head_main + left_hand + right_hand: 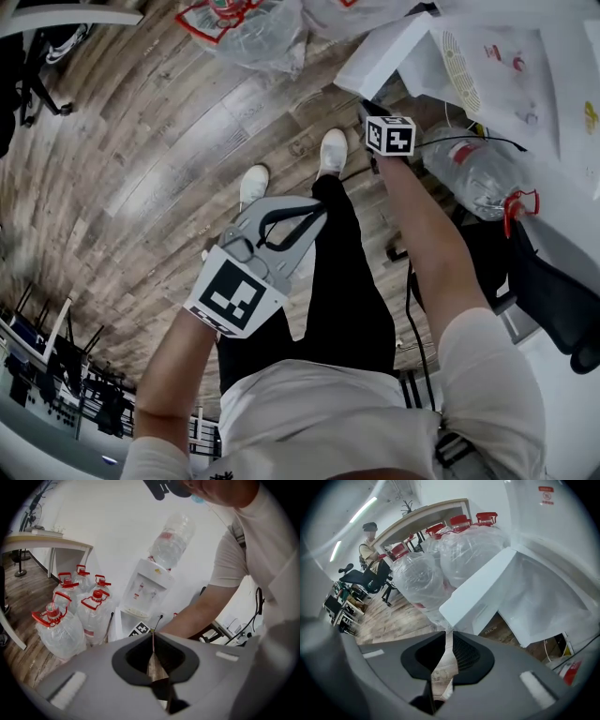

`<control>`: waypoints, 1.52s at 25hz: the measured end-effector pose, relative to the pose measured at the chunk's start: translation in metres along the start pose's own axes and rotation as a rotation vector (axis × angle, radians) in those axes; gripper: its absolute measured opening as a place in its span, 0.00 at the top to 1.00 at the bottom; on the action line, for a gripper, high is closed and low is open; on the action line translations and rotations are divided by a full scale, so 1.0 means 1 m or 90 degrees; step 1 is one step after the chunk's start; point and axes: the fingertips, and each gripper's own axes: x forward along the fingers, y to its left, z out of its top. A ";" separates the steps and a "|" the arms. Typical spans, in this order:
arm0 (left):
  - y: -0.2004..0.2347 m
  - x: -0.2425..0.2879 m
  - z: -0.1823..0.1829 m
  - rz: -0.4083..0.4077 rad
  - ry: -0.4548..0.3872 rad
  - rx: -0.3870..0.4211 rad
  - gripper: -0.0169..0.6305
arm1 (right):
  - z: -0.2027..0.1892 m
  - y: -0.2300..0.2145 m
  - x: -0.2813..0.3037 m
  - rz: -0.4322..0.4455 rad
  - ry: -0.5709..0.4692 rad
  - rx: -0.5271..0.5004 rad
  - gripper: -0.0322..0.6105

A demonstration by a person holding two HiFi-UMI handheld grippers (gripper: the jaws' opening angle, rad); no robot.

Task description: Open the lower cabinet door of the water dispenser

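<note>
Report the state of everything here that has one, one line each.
lower cabinet door: swung open
right gripper: jaws slightly apart, nothing between them
left gripper: jaws together, empty
top bottle: inverted on the water dispenser
floor bottles: upright, red caps on

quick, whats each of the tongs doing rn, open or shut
left tongs: shut, nothing between them
right tongs: open a crack, holding nothing, tips near the cabinet door edge
</note>
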 end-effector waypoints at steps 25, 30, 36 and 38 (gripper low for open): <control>0.039 -0.046 -0.023 0.074 -0.057 -0.061 0.89 | 0.081 0.060 0.052 0.043 -0.022 -0.091 0.88; 0.042 -0.049 -0.023 0.074 -0.057 -0.072 0.89 | 0.088 0.062 0.056 0.036 -0.012 -0.105 0.89; 0.043 -0.051 -0.022 0.069 -0.057 -0.069 0.89 | 0.089 0.061 0.055 0.029 -0.006 -0.114 0.90; 0.044 -0.052 -0.022 0.068 -0.055 -0.071 0.89 | 0.088 0.062 0.056 0.032 -0.003 -0.112 0.90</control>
